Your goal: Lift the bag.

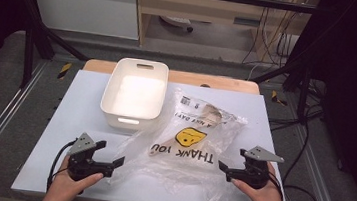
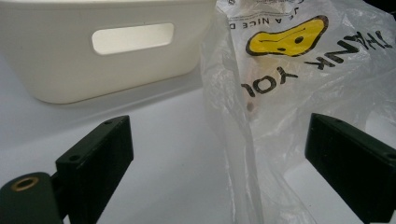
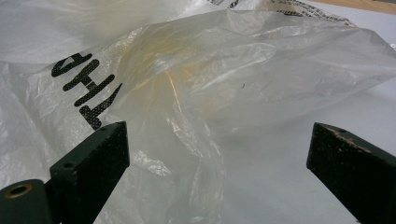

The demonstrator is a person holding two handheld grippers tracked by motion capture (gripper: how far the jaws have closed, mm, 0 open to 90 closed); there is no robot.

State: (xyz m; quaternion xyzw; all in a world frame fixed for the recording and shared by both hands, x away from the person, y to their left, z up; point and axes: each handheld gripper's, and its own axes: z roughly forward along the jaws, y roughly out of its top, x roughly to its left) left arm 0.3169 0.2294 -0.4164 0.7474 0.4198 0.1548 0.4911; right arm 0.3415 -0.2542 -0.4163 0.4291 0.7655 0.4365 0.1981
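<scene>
High view: plastic bag (image 1: 187, 141) lies crumpled on surface (image 1: 62, 133) beside white bin (image 1: 134, 93); left gripper (image 1: 118, 163) and right gripper (image 1: 222, 169) flank it, fingers spread, pinching nothing.

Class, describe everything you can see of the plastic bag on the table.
The plastic bag is thin, clear, crinkled film printed with black "THANK YOU" and a yellow smiley. It lies slack and rumpled on the white table, beside the white bin, and something tan shows through it. A fold stands between the open jaws of each hand-held gripper, left and right; neither grips it.
</scene>
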